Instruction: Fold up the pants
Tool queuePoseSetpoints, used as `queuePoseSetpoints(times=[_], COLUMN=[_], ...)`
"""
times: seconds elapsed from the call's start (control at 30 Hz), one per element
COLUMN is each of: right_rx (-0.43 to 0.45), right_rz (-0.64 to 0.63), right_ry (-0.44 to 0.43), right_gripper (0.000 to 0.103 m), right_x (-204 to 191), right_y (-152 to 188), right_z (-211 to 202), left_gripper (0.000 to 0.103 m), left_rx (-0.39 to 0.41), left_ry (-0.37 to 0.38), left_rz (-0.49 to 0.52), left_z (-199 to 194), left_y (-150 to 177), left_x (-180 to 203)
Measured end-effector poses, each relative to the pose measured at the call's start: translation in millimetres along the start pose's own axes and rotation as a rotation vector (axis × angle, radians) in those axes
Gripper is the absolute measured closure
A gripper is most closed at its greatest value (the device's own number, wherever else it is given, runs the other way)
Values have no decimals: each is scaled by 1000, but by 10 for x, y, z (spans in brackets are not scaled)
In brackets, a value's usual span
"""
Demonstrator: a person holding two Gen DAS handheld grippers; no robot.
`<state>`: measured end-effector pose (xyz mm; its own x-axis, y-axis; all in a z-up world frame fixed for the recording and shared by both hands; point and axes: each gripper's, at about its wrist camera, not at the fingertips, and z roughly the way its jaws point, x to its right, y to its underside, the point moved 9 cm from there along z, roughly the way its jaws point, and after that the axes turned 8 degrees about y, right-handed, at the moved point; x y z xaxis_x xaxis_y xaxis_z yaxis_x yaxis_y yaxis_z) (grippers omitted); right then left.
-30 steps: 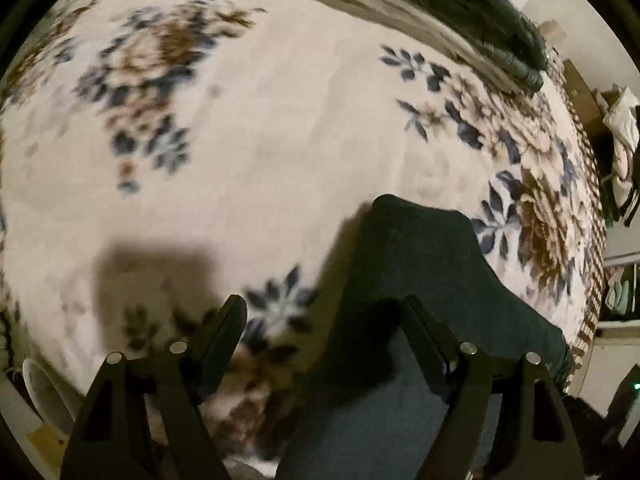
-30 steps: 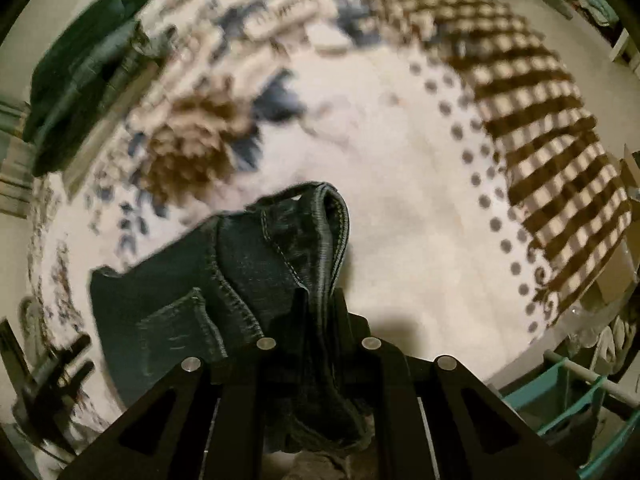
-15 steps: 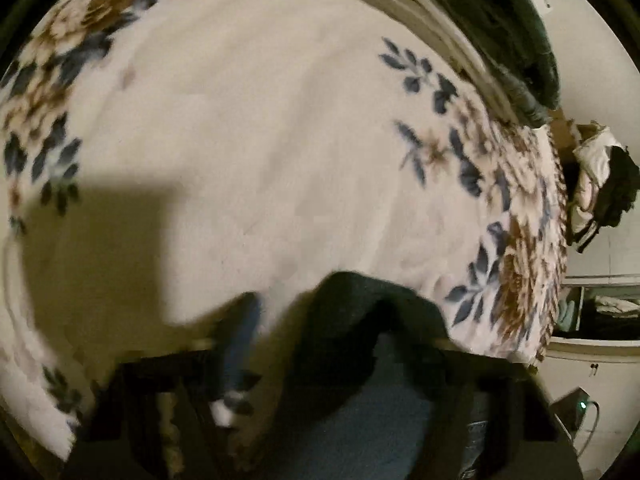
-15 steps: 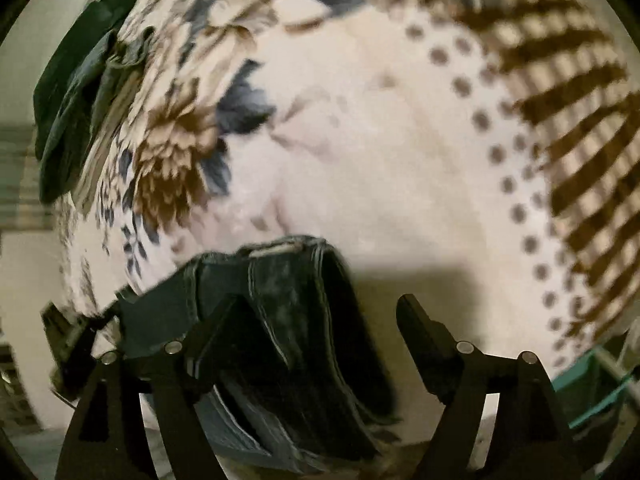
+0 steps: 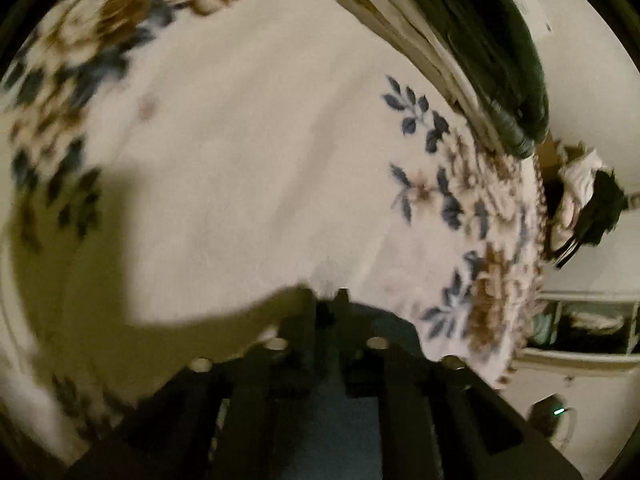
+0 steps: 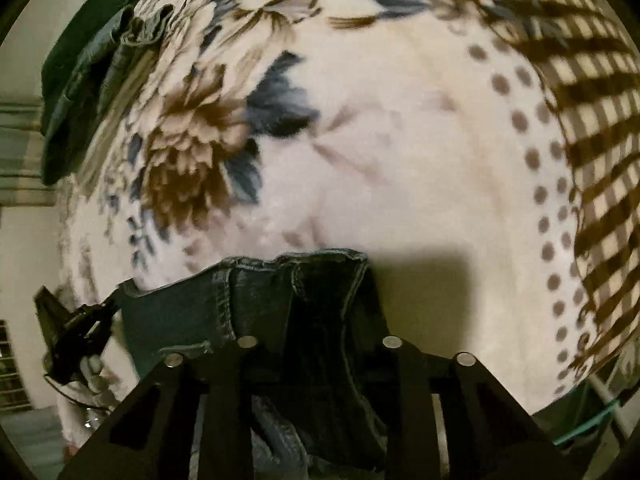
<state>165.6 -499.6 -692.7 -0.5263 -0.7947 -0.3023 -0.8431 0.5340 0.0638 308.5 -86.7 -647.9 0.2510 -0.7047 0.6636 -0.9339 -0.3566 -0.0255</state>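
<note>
Dark blue denim pants lie bunched on a cream floral blanket. My right gripper is shut on the pants' folded waistband edge, with denim bulging between and under its fingers. My left gripper is shut on another edge of the pants, whose dark cloth spreads to the right of the fingers and beneath them. The left gripper also shows in the right wrist view at the far left, holding the pants' other corner.
A stack of dark green folded clothes lies at the blanket's far edge, also in the right wrist view. The blanket has a checked brown border. Shelving and hanging clothes stand beyond the bed.
Both grippers were open half a second ago and have closed on the pants' edges. The right one had let go of the waistband before that. Both views shifted over the blanket.
</note>
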Motion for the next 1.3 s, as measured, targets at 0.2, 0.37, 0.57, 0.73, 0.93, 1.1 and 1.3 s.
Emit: queuePoseSetpoints(times=[0.2, 0.37, 0.57, 0.73, 0.93, 1.1, 1.3], right_rx=[-93, -149, -81, -45, -15, 51, -2], right_rz=[88, 148, 58, 37, -29, -86, -29], right_ry=[-85, -110, -40, 42, 73, 51, 63], right_gripper=[33, 32, 80, 90, 91, 92, 51], right_x=[317, 350, 263, 274, 232, 173, 280], right_y=[438, 672, 610, 549, 412, 389, 400], right_z=[5, 252, 243, 162, 21, -219, 11], left_gripper=[28, 28, 85, 91, 88, 39, 19], left_rx=[-28, -110, -89, -70, -66, -51, -73], left_ry=[93, 51, -69, -62, -48, -18, 28], left_rz=[-76, -71, 161, 152, 138, 97, 67], left_z=[-19, 382, 501, 505, 354, 13, -115], left_y=[176, 140, 65, -7, -4, 196, 585], left_x=[-13, 66, 213, 81, 140, 145, 92])
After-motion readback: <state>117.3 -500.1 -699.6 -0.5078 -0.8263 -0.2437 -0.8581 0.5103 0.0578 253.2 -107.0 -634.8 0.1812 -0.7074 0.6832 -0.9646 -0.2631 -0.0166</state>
